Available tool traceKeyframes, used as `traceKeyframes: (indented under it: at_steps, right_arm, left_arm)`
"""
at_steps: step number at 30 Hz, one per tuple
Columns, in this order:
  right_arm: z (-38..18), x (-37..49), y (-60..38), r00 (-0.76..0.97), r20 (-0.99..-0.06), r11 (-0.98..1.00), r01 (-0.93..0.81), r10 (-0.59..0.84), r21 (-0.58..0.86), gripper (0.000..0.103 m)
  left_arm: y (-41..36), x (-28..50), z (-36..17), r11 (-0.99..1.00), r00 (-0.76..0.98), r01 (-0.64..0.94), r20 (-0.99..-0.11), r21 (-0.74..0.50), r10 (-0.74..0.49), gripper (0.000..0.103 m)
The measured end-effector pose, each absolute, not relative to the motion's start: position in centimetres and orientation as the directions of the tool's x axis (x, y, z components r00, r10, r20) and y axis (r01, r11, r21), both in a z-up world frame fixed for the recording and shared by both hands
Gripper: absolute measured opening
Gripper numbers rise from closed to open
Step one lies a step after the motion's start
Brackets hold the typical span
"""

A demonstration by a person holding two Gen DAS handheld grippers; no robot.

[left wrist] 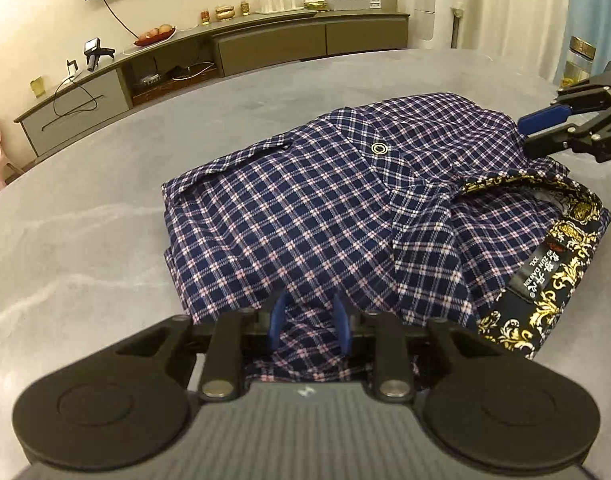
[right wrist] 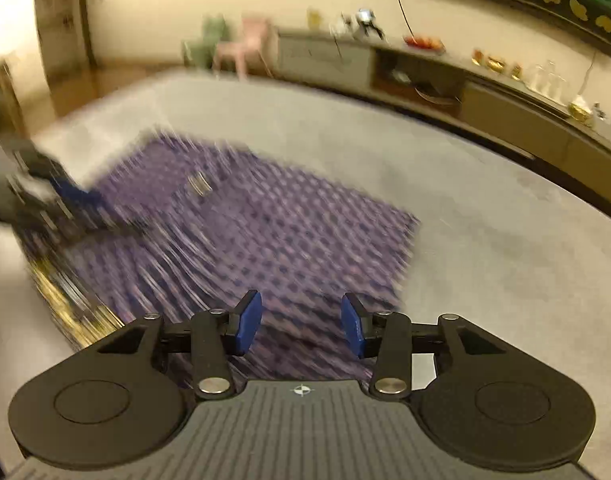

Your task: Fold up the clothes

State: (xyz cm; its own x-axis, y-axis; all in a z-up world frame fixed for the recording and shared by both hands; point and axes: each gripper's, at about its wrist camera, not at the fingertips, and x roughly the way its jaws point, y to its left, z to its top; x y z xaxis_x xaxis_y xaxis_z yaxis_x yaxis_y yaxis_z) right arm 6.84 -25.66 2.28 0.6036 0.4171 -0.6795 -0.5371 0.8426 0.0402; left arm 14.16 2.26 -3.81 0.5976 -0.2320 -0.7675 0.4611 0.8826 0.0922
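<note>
1. The plaid shirt (left wrist: 305, 208) lies folded into a compact block on the grey table (left wrist: 85, 208), filling the centre and right of the left wrist view. Its collar with the gold-patterned lining (left wrist: 553, 280) sits at lower right of that frame.

2. Your left gripper (left wrist: 309, 322) is at the bottom centre of its own view, jaws narrow, over the near edge of the shirt. Plaid cloth shows between the blue pads (left wrist: 276, 320) and under the linkage. Whether the pads pinch it or only straddle it, you cannot tell from this angle.

3. Your right gripper (right wrist: 301, 322) is at the bottom centre of the right wrist view, jaws standing moderately apart with a clear gap. The shirt (right wrist: 245, 232) is badly smeared there, so no cloth can be confirmed between the pads. In the left wrist view the same tool (left wrist: 545, 130) reaches in from the upper right edge, at the far corner of the fold near the collar.

4. Judgement on step: folding looks largely done; this reads as a final tuck or squaring of the block, one tool at each end.

5. Next move calls for: settle whether the left pads really hold the hem before you pull. Keep both ends level so the layers do not slide apart, and watch that the collar does not spring open.
</note>
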Motion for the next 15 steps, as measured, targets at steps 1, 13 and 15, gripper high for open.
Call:
traceKeyframes:
  at_steps: [1,13,15]
  right_arm:
    - [2.0,6.8,-25.0,0.582,-0.687,0.829,-0.557,0.436,0.053,0.046]
    - [2.7,6.1,-28.5,0.63,-0.73,0.889,-0.452,0.264,-0.069,0.051]
    - [4.0,5.2,-28.1,0.659,-0.673,0.885,-0.465,0.337,-0.011,0.051]
  left_arm:
    - [2.3,14.0,-3.9,0.886,0.598,0.455,-0.767,0.088,-0.231,0.028]
    - [2.0,11.9,-2.6,0.907,0.629,0.414,-0.745,0.083,-0.22,0.025]
    - [1.8,10.4,-1.4,0.881,0.617,0.47,-0.731,0.047,-0.29,0.026]
